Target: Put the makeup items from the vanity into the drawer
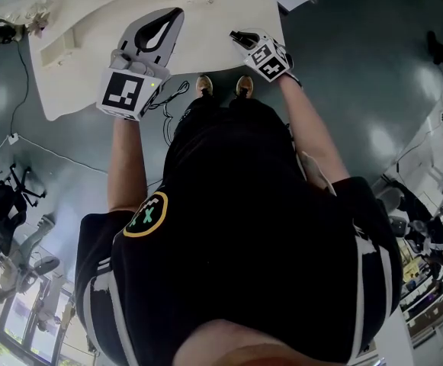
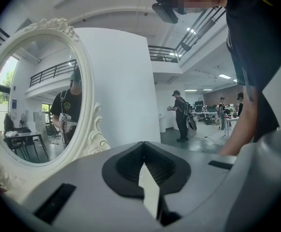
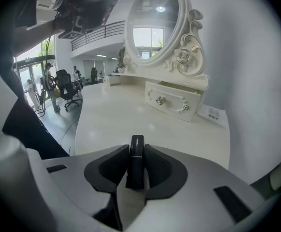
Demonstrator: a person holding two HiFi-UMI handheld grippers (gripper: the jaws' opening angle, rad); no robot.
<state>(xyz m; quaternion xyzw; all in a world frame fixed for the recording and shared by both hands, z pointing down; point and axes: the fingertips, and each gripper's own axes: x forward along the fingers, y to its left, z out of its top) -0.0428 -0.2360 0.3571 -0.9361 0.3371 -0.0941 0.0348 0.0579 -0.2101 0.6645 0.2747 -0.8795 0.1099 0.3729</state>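
Standing at a white vanity (image 1: 229,14), a person in a dark shirt holds a gripper in each hand, seen steeply from above. At the left, the left gripper (image 1: 171,17) hangs over the vanity top with its jaws pressed together and nothing between them; its own view faces an oval mirror (image 2: 34,100) in an ornate white frame, which reflects the person. At the right, the right gripper (image 3: 136,152) is over the vanity's front corner, its jaws clamped on a slim black tube (image 3: 137,146) (likely a lipstick) whose rounded end pokes out past the tips. Whether the tube touches the top cannot be told. Well beyond it, under the mirror, sits a small white drawer (image 3: 171,98) with two knobs, and a small white card (image 3: 213,113) lies just to its right.
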